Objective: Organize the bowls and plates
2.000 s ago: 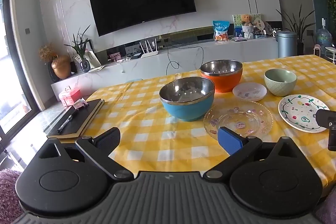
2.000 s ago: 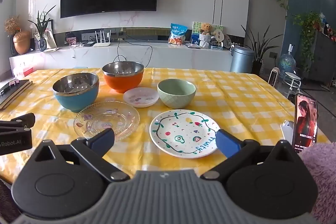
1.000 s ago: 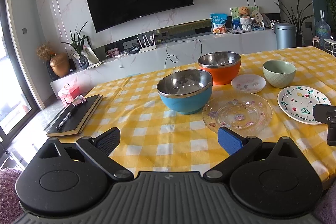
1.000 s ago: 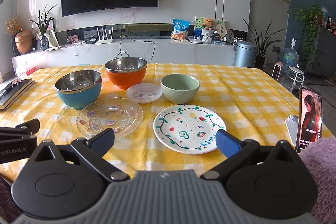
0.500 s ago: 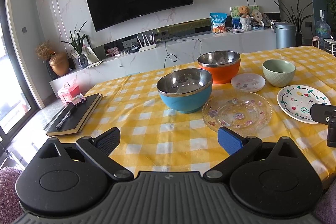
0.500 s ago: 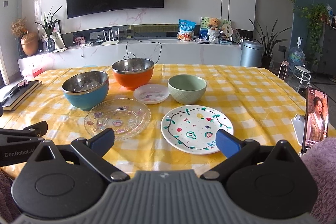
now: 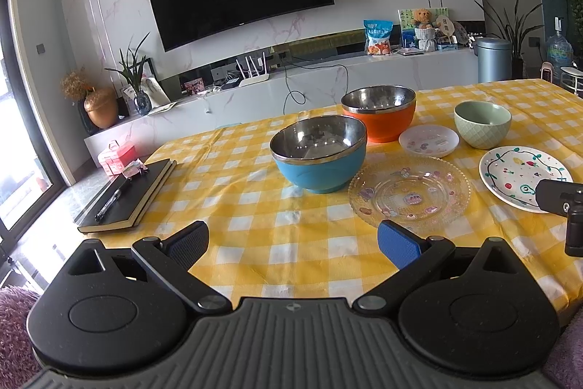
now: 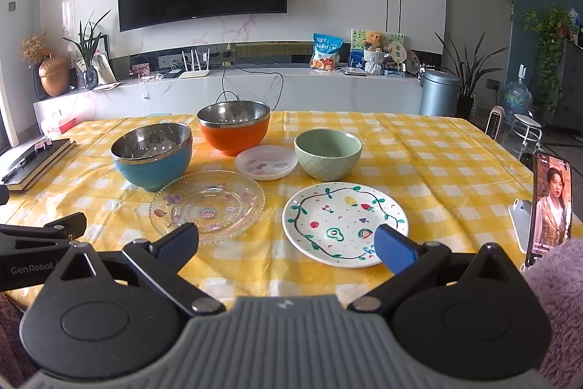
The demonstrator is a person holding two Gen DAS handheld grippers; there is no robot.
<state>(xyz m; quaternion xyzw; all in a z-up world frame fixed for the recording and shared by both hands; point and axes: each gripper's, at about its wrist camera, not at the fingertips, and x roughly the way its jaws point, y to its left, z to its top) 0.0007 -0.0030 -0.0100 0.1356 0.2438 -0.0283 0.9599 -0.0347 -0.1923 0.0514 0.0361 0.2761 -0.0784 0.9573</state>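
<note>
The worktop is draped in a yellow-and-white checked cloth, slightly creased. Nearest the camera sit two flat dishes side by side and apart: a clear pressed-glass plate with a beaded rim and small cartoon prints, and to its right a glossy white ceramic plate painted with a green vine ring, fruit and dots. Behind the glass plate and just beside it stands a round blue bowl with a brushed-steel lining; further back, a matching orange bowl with steel lining. A pale green ceramic bowl with a quilted diamond texture stands behind the painted plate, and a small white saucer with pastel prints lies between it and the orange bowl.

At the left edge lies a black hardcover notebook with a pen on top. At the right edge a phone on a white stand shows a lit screen.

The left gripper and right gripper both hover low over the near edge, fingers spread wide, holding nothing.
</note>
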